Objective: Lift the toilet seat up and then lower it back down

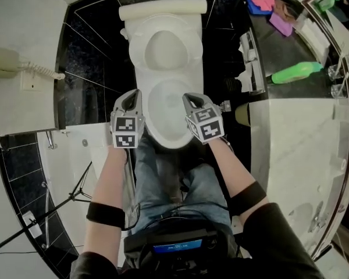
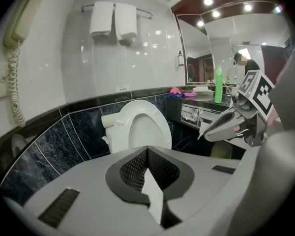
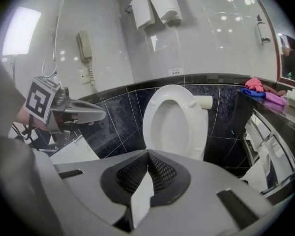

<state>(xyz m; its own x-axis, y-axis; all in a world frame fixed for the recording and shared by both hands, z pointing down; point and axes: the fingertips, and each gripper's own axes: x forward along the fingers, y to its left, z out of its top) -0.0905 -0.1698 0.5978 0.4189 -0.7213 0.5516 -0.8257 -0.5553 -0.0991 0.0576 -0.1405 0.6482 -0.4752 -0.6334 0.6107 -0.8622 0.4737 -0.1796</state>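
The grey body of each tool fills the bottom of its own gripper view, so the bowl (image 1: 153,127) cannot be seen there - only the head view shows it. The raised toilet seat (image 3: 150,117) covers most of the tank (image 1: 163,7) behind it. The person's legs (image 1: 163,173) hide the floor right in front of the toilet. The dark tabletop (image 1: 279,51) on the right is cut off by the edge of the picture, and the green bottle (image 1: 296,71) on it looks blurry. The phone (image 1: 3,63) on the left wall is cut off too. 2 white towels (image 3: 157,6) hang high on the wall.

The left tool (image 1: 131,95) is clenched with its 2 jaws pressed together, and nothing is between them. The right tool (image 1: 191,97) is closed the same way - it holds nothing. Both tools hang in the air over the front of the bowl, one on each side, and neither touches the toilet.

The toilet seat stands up, leaning back against the tank, well apart from both tools. The bowl below it is open.
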